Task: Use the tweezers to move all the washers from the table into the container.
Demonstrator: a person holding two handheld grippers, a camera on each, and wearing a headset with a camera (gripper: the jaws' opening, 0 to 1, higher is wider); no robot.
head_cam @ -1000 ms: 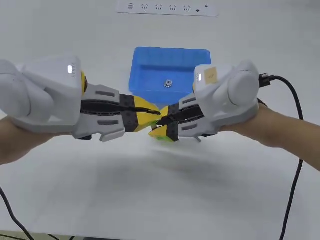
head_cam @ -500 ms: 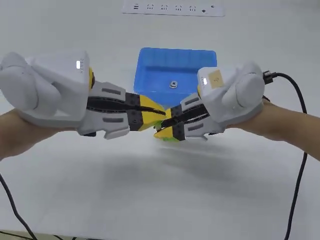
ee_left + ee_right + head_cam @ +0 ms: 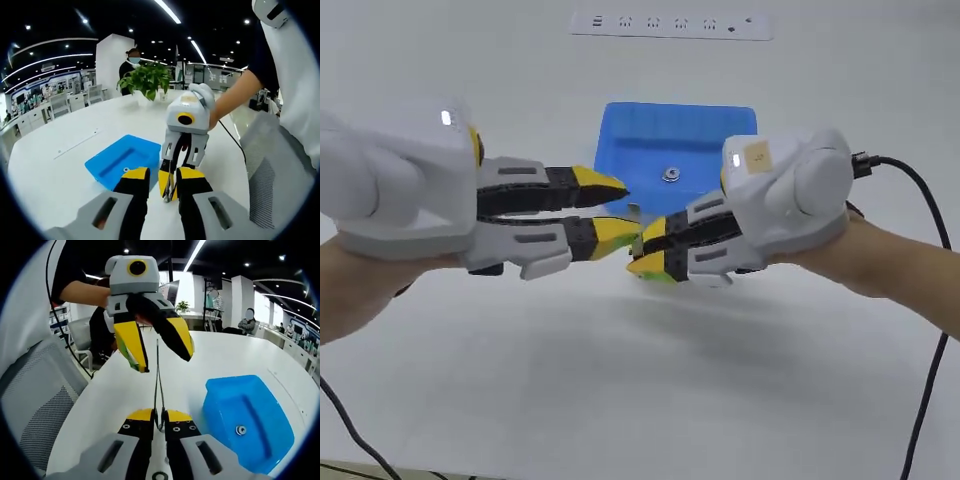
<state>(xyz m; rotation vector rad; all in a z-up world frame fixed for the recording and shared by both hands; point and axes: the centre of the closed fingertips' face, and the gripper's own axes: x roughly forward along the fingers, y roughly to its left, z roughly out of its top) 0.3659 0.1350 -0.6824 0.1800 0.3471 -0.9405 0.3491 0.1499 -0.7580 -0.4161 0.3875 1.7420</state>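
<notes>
A blue container (image 3: 650, 140) stands on the white table, and one washer (image 3: 670, 175) lies inside it. My right gripper (image 3: 642, 250) is shut on the thin metal tweezers (image 3: 157, 385), which point toward my left gripper (image 3: 617, 208). The left gripper stands open, one yellow jaw on each side of the tweezers' tip and apart from it. In the left gripper view the left gripper (image 3: 163, 172) faces the right gripper (image 3: 186, 120), with the container (image 3: 112, 162) to their left. In the right gripper view the right gripper (image 3: 159, 415) has the container (image 3: 260, 405) and washer (image 3: 241, 430) on its right.
A white power strip (image 3: 670, 25) lies at the table's far edge. A black cable (image 3: 920, 330) trails from the right gripper. A potted plant (image 3: 147, 80) and a grey mesh chair (image 3: 40, 405) stand near the table, with people farther back.
The left gripper's jaws, earlier together at the tweezers' tip, have spread open. The right gripper keeps hold of the tweezers in nearly the same place.
</notes>
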